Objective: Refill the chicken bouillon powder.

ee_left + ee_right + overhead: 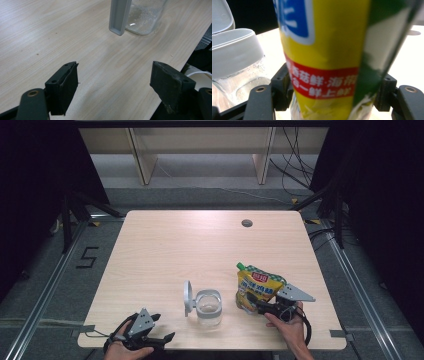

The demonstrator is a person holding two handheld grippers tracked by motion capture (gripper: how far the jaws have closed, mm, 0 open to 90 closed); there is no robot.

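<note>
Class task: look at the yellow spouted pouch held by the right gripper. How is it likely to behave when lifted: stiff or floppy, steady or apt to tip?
The yellow pouch looks like soft film, creased, so it probably flexes under the right gripper, whose jaws press its lower part. It leans toward its green cap, so it may sag or tip if released.

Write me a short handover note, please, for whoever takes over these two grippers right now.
Right gripper: shut on the yellow pouch, held upright near the table's right front, green cap on top.
Left gripper: open, holding nothing, at the front left edge.
Jar: on the table between the grippers, its lid flipped open.
Done: jar opened, pouch gripped.
Left: probably bring the pouch to the jar and pour; steadying the jar with the left gripper may help.
</note>
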